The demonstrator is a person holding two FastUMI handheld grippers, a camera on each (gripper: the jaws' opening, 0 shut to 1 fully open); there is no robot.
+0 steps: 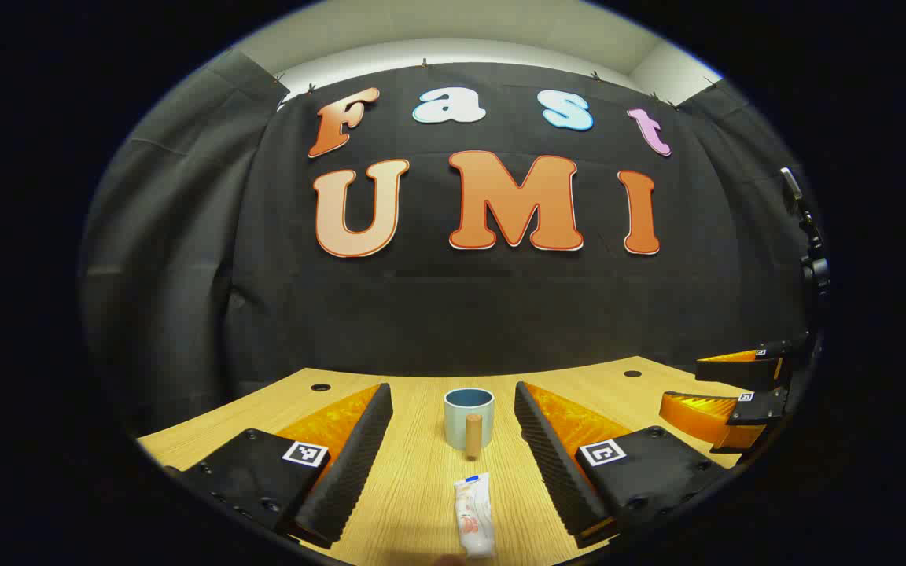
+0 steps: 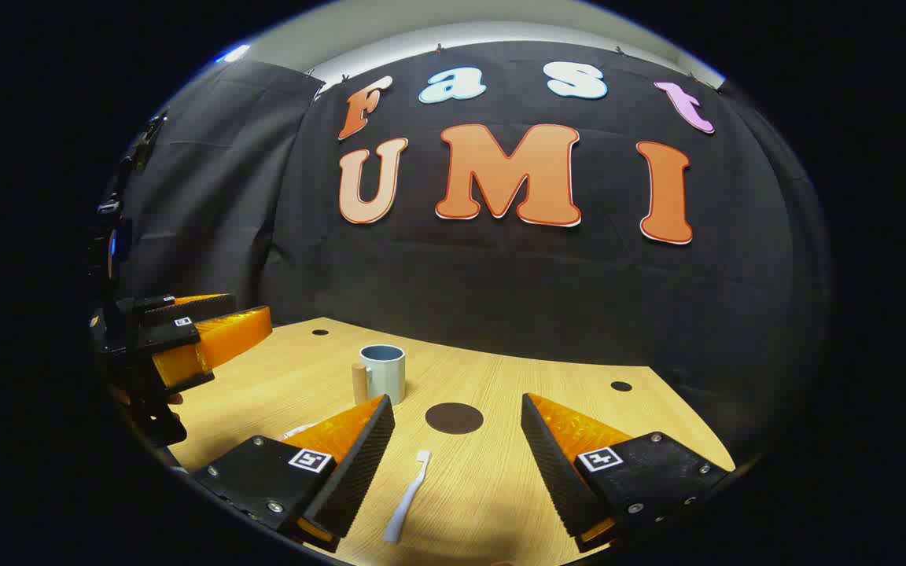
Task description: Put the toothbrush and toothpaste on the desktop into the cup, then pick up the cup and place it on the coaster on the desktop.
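Toothpaste tube [image 1: 475,515]: lay flat on the wooden desktop [image 1: 414,472], cap end toward the cup, between and just ahead of the left gripper's [image 1: 453,440] fingers – touched by neither.
Toothpaste print: red marks and a blue band near the cap; too small to read.
Toothbrush [image 2: 407,495]: white, lay on the desktop between the right gripper's [image 2: 457,448] fingers, nearer the left-hand one, head pointing away toward the coaster.
Cup [image 1: 469,417]: pale blue-grey mug, upright, wooden handle facing the left gripper view; stood farther off, in line with the toothpaste.
Coaster [image 2: 454,417]: dark round disc, flat on the desktop, just beside the cup [image 2: 383,373] – apart from it.
Left gripper: fingers spread wide, nothing held.
Right gripper: fingers spread wide, nothing held.
Gripper markings: small square black-and-white tags on each finger base.
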